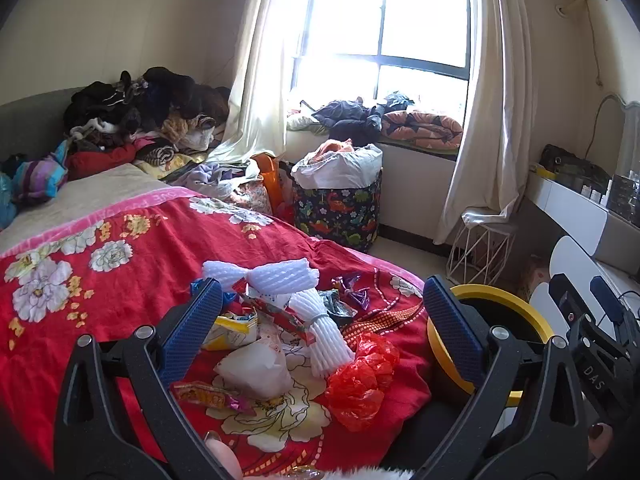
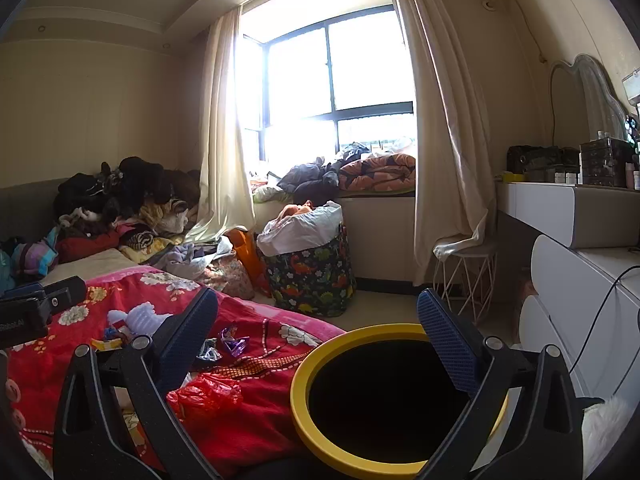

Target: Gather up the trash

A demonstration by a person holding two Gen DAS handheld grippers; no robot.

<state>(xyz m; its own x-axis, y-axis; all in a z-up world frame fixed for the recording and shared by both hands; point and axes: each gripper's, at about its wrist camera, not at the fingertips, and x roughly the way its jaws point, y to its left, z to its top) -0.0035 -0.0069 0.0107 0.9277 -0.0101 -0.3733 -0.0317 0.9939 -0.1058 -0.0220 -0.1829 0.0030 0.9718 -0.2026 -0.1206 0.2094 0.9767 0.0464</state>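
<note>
A pile of trash lies on the red floral bedspread (image 1: 120,264): white foam net sleeves (image 1: 276,276), a red plastic bag (image 1: 360,380), a crumpled white bag (image 1: 256,368), a yellow wrapper (image 1: 232,330), an orange snack wrapper (image 1: 208,394) and purple wrappers (image 1: 354,290). My left gripper (image 1: 320,284) hovers open over this pile and holds nothing. A black bin with a yellow rim (image 2: 304,364) stands beside the bed. My right gripper (image 2: 318,298) hangs open and empty above the bin's mouth. The red plastic bag (image 2: 208,396) and purple wrappers (image 2: 234,342) show left of the bin.
A dinosaur-print fabric basket (image 1: 336,208) stuffed with cloth stands on the floor by the window. Clothes are heaped (image 1: 140,112) at the bed's far end. A white wire stool (image 1: 480,248) and a white dresser (image 2: 580,280) line the right side.
</note>
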